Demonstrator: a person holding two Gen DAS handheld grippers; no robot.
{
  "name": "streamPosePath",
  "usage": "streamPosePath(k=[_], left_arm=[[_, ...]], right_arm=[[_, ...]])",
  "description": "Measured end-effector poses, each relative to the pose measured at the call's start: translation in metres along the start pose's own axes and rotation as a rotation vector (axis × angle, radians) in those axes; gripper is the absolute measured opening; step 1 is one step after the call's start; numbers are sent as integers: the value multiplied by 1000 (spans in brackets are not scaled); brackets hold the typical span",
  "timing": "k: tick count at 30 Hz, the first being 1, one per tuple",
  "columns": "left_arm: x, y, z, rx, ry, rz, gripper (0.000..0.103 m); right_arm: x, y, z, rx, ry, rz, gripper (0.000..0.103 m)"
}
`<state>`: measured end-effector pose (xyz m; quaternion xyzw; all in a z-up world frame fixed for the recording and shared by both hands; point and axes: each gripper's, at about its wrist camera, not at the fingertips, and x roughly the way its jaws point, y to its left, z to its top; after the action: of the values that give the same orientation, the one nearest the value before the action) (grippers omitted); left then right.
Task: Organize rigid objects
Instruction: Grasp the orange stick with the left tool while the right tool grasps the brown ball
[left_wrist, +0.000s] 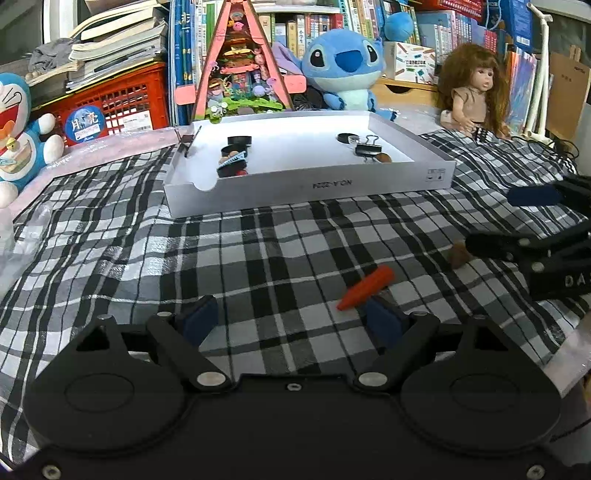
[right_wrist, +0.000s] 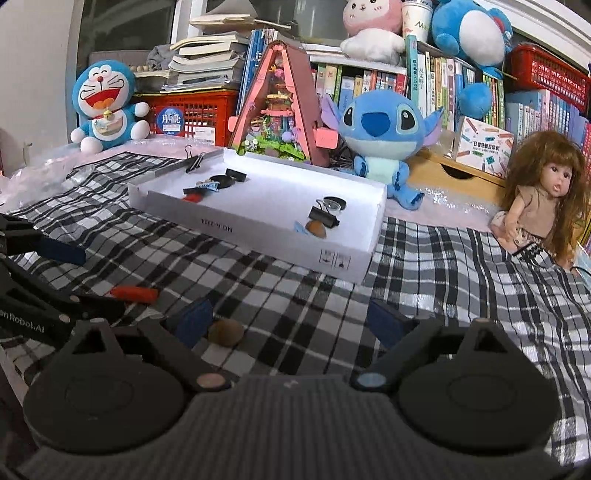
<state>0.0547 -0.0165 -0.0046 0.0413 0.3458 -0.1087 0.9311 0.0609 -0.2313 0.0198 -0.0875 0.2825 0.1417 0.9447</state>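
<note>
Left view, room: bare checked cloth (left_wrist: 258, 240) fills the middle; the white tray (left_wrist: 306, 184) bounds it at upper centre.
Left view, my left fingers (left_wrist: 291, 325): spread wide, holding nothing; the orange crayon (left_wrist: 365, 288) lies just above my lower-right pad.
Right view, room: open cloth centre and right, tray's near wall above.
Right view, my right fingers (right_wrist: 291, 323): wide, empty; the brown pebble (right_wrist: 226, 332) lies just beside my lower-left pad.

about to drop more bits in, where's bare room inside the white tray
The white tray is bare across its middle. The left end is crowded with the black caps and a blue clip. The right end holds a binder clip and a brown nut.
</note>
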Motion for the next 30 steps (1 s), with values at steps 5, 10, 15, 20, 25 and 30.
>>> streamPosePath(k=[5,10,15,20,25,30], left_arm=[[6,8,5,-17,-5,52,87],[7,15,8,-49,0,69,87],[-4,4,4,3,-33,25,87],[-10,-15,2,77,-89,-26,87],[-3,-27,3,78,-80,-40,82],[5,-29,3,52,-61,-85,69]], right_arm=[[0,2,-5,-9,10,4,95],[-1,4,-8,-19,16,16,92],[0,6,-12,-17,20,43,83],[1,12,-15,-29,16,79,78],[4,16,-14,-49,14,96,72],[7,15,-14,-32,16,106,60]])
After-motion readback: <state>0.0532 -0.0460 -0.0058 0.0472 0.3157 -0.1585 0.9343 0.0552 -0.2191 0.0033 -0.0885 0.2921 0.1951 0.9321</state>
